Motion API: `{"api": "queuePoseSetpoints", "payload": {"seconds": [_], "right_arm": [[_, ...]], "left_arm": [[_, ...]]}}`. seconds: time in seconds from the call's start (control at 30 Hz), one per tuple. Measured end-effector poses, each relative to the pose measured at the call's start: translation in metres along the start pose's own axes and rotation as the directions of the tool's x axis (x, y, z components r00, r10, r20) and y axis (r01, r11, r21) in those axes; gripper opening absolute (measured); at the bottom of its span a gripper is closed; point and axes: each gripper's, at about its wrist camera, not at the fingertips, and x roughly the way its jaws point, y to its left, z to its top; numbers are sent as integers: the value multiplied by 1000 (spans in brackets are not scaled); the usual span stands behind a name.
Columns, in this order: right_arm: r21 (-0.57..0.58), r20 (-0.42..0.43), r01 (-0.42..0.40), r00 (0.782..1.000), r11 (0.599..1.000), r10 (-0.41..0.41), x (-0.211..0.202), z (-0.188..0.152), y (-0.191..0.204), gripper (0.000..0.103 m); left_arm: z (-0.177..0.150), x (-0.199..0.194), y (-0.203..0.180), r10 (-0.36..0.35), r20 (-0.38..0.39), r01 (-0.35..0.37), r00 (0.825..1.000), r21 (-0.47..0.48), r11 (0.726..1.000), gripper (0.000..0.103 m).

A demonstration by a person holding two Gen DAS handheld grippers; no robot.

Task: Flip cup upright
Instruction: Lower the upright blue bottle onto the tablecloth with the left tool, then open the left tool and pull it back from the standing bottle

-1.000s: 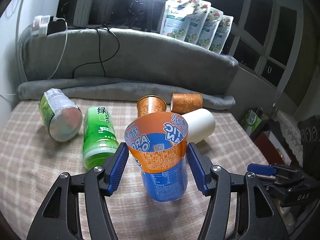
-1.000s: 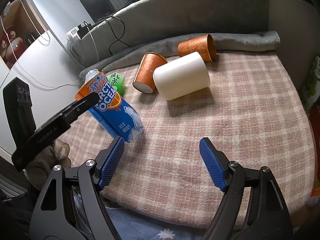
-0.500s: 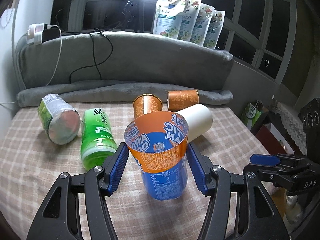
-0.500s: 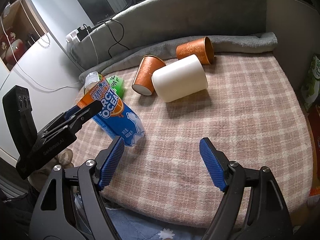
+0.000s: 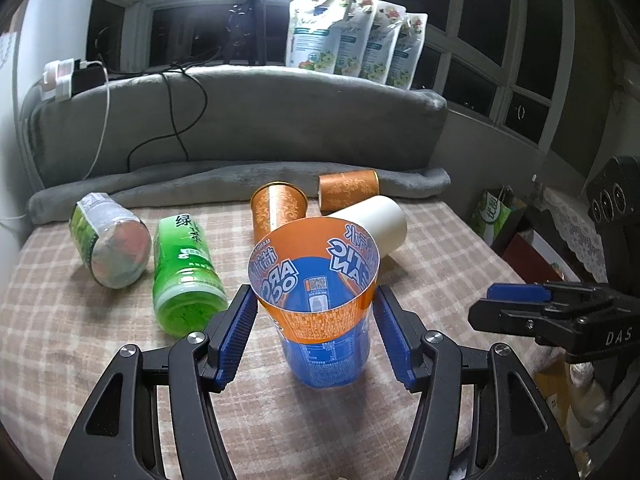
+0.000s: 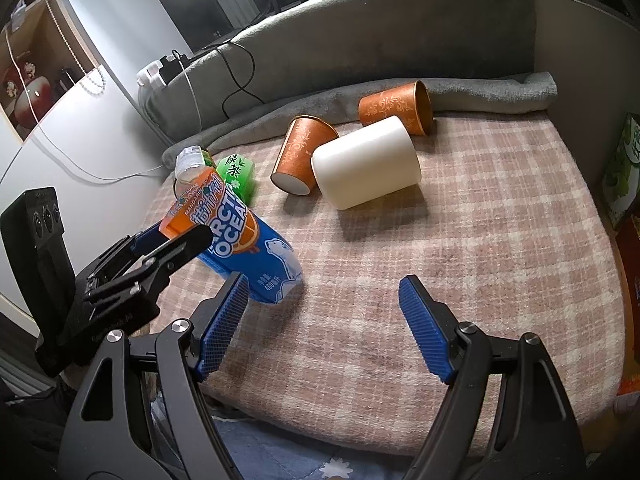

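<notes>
A blue and orange cup [image 5: 320, 312] with "ARCTIC OCEAN" print stands on the plaid cloth, mouth up and leaning a little. It also shows in the right wrist view [image 6: 244, 244]. My left gripper [image 5: 314, 334] is around its upper part, blue pads [image 5: 234, 336] close to its sides; whether they press the cup is unclear. In the right wrist view the left gripper [image 6: 160, 252] is at the cup's rim. My right gripper [image 6: 324, 328] is open and empty over the cloth's front part, and shows at the right of the left wrist view [image 5: 516, 300].
A white cup [image 6: 366, 162] and two orange patterned cups [image 6: 302, 154] [image 6: 396, 108] lie on their sides farther back. A green cup [image 5: 184, 276] and a clear labelled cup [image 5: 110, 238] lie at the left. A grey cushion [image 5: 240, 128] borders the back.
The blue and orange cup has tipped more upright and its base has settled onto the cloth. The left gripper's view has risen slightly. The right gripper has hardly moved.
</notes>
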Motion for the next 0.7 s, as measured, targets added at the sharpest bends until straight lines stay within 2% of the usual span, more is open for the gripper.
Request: {"api": "queuePoseSetpoints", "payload": {"seconds": [0.2,0.47,0.7], "right_arm": [[-1,5,-2,1000,1000,2,-2,-2,1,80],[-2,28,1,1000,1000,0,-9,-2,0,80],[-13,59,4,998,1000,-3,-12,-1,5,80]], "left_arm": [[0,7,-6,-32,-34,33,999,3,999,60],[0,4,-8,-76,-44,76,996,-9,997,75],[-2,-3,-6,-113,-52,112,992,-24,993,76]]}}
